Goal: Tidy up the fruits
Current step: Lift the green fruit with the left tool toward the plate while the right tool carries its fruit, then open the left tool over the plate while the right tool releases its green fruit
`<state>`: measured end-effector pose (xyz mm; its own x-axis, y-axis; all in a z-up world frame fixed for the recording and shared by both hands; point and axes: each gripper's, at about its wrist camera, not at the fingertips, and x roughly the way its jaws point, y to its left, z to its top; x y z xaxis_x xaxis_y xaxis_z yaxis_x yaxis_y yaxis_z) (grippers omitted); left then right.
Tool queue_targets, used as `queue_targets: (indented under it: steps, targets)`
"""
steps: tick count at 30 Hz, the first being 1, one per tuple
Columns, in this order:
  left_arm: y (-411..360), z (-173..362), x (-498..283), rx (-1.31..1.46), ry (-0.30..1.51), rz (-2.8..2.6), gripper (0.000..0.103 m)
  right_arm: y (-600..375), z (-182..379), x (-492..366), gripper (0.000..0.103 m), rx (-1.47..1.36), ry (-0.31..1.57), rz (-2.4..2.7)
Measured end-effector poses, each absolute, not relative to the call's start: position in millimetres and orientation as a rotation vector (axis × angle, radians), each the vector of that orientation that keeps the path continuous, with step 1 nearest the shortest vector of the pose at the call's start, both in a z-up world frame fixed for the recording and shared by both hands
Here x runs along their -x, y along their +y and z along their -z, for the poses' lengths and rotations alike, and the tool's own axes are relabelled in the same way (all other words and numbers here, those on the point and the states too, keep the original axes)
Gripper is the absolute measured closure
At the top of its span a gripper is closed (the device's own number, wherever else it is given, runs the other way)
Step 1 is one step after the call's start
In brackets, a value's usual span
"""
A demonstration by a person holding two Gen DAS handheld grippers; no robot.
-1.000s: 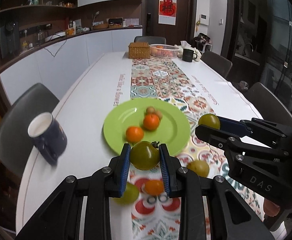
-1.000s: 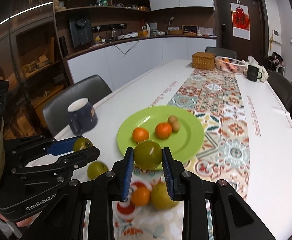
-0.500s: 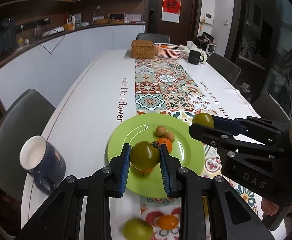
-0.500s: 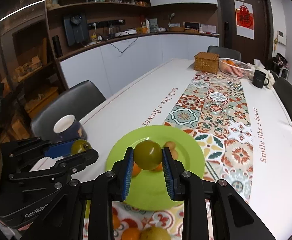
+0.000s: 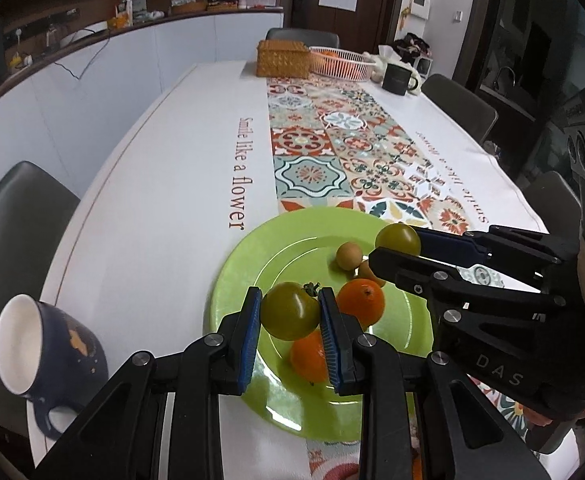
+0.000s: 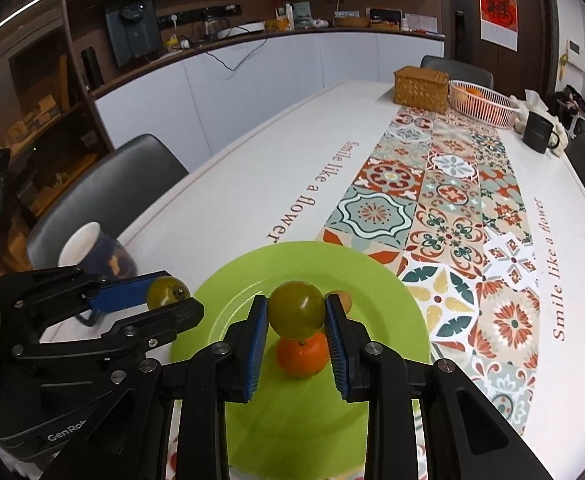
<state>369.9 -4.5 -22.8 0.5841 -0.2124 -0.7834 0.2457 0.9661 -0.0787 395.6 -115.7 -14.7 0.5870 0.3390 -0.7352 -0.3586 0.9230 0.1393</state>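
Observation:
My left gripper [image 5: 290, 312] is shut on a green tomato [image 5: 290, 311] and holds it above the near left part of the green plate [image 5: 244, 272]. My right gripper [image 6: 296, 312] is shut on another green tomato [image 6: 296, 310] above the same plate [image 6: 376, 280]. The plate holds two oranges [image 5: 360, 302] and two small brown fruits [image 5: 348, 255]. Each gripper shows in the other's view, the right gripper [image 5: 392, 244] over the plate's right side, the left gripper [image 6: 172, 298] at its left rim.
A dark blue mug [image 5: 40, 344] stands left of the plate near the table edge. At the far end are a wicker box [image 5: 282, 58], a white basket with oranges [image 5: 340, 62] and a black mug [image 5: 396, 78]. Chairs surround the table.
Both grippers have moved forward with their tomatoes, from over the loose fruit on the runner to above the green plate. The loose fruit has dropped out of view.

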Motion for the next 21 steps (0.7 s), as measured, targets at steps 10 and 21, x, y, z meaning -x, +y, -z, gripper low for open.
queue_targets:
  steps: [10, 21]
  targets:
    - [-7, 34, -381, -0.045, 0.943, 0.284, 0.072, -115, 30, -406, 0.073, 0.022, 0.873, -0.404]
    - [-4, 15, -351, -0.108, 0.865, 0.215, 0.057, -123, 18, -386, 0.068, 0.025, 0.825, -0.385]
